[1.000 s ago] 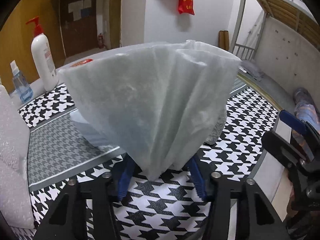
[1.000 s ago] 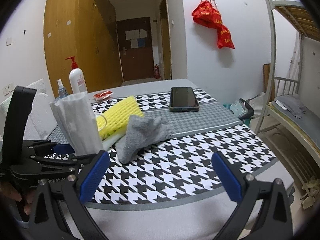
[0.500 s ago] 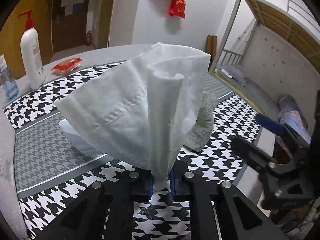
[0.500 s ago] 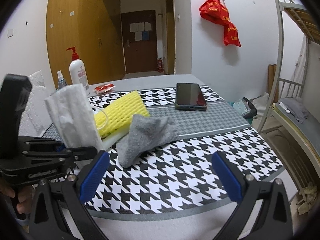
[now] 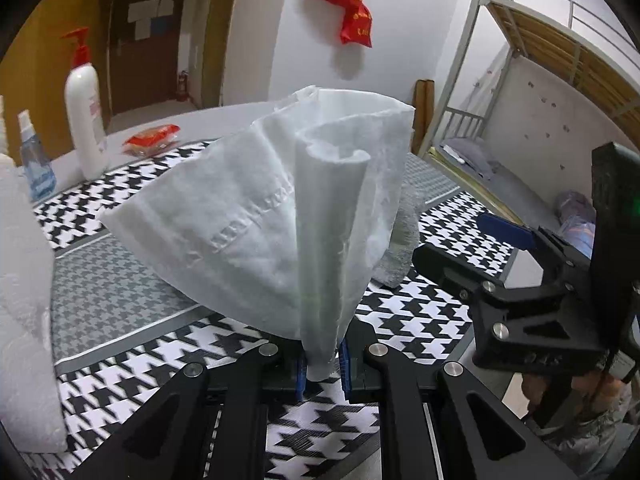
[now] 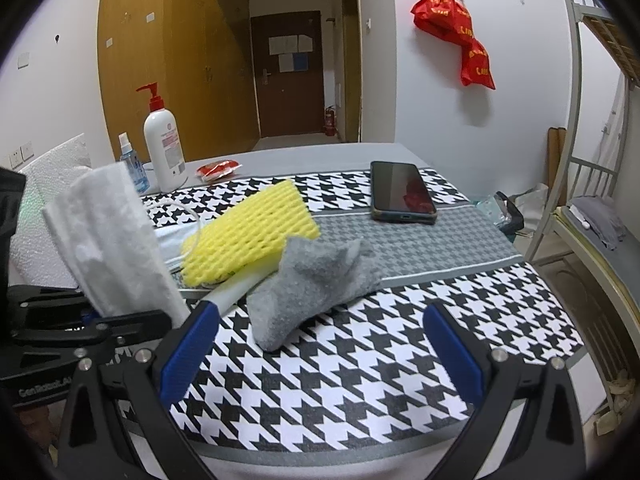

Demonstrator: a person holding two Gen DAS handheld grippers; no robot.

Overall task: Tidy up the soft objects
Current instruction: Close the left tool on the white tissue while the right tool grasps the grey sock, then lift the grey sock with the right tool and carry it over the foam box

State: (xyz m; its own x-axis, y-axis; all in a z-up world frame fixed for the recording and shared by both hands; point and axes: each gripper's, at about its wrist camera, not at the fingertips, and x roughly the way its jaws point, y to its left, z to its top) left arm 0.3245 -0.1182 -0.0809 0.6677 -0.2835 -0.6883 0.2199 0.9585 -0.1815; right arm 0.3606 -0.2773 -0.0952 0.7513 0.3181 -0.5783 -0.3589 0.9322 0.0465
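Your left claw (image 5: 323, 368) had stood spread around the base of the tissue (image 5: 280, 216) a second earlier; by this moment its blue pads had pressed together on that bottom edge, so the grip was made and the tissue was yours to carry. It stood up from the pinch like a fan, its folds rolled toward the middle and its bottom corner poking out below the pads, clear of the houndstooth worktop (image 5: 420, 312). That probably meant the picking step was finished and the placing step was next, though where the tissue belonged could not be told from here. Moving right across the worktop, the yellow foam net (image 6: 248, 232) lay on a face mask, touching the grey sock (image 6: 312, 284) slumped against its near edge, and the phone (image 6: 400, 192) lay well apart beyond them. These soft things looked unsorted. Your right claw (image 6: 316, 352) hung wide open above the cloth just in front of the sock, holding nothing and touching nothing, with the left claw and its tissue just beside it.
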